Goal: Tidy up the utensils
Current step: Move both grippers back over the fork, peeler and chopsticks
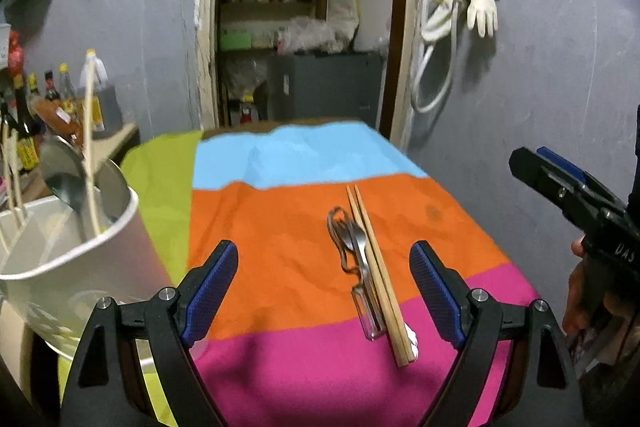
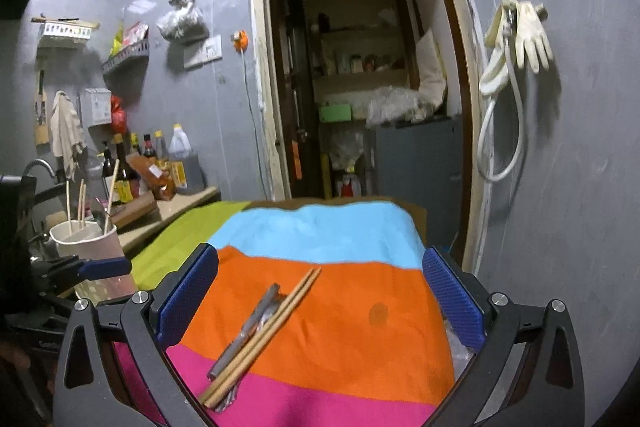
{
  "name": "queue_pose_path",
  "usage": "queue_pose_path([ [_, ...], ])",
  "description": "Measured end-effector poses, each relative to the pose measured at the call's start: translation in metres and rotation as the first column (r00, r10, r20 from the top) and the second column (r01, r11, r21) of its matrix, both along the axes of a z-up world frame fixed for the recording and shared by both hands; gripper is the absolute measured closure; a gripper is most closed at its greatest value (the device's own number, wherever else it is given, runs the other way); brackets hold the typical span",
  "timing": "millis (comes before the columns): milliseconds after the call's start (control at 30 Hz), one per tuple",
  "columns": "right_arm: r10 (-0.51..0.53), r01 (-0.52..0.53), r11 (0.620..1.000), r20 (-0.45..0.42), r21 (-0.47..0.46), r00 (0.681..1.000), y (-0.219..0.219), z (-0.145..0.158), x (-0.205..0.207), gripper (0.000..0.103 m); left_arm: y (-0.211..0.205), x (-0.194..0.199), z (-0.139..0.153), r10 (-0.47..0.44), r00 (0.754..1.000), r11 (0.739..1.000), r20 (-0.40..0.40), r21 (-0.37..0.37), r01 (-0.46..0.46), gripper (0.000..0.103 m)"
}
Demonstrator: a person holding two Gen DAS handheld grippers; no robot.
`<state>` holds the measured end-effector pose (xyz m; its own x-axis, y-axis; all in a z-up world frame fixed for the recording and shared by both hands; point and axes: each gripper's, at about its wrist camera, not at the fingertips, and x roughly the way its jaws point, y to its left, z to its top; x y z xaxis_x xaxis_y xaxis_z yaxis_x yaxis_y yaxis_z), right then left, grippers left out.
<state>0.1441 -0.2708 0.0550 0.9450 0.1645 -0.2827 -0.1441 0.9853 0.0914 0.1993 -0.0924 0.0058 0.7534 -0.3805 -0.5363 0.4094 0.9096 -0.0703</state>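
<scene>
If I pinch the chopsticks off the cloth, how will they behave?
The chopsticks look like stiff, light wood, so they shouldn't bend. As two loose sticks they may split or pivot in a pinch. They rest against the metal utensils, which may get dragged along.

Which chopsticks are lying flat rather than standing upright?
The pair of chopsticks on the striped cloth, beside the metal cutlery. The others stand upright in the white holder.

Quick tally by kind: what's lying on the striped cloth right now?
Wooden chopsticks: 2
Metal utensils: at least 2, overlapping, exact count unclear
Total: at least 4
</scene>
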Motion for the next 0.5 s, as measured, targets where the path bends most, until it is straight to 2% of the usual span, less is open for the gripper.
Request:
queue_pose_path([
  [200, 0.037, -0.030, 0.998, -0.139, 0.055, 0.990, -0.015, -0.013, 0.023, 0.000, -0.007, 0.017, -0.018, -0.049, 0.991, 0.999, -0.122, 0.013, 0.051, 0.020],
  [400, 0.069, -0.062, 0.997, -0.252, 0.037, 0.965, -0.014, -0.025, 0.041, 0.000, -0.015, 0.033, -0.032, -0.090, 0.974, 0.995, -0.209, 0.020, 0.097, 0.021],
  [500, 0.080, -0.069, 0.997, -0.292, 0.047, 0.953, -0.016, -0.029, 0.048, 0.005, -0.017, 0.044, -0.038, -0.103, 0.961, 0.994, -0.255, 0.006, 0.108, 0.029],
])
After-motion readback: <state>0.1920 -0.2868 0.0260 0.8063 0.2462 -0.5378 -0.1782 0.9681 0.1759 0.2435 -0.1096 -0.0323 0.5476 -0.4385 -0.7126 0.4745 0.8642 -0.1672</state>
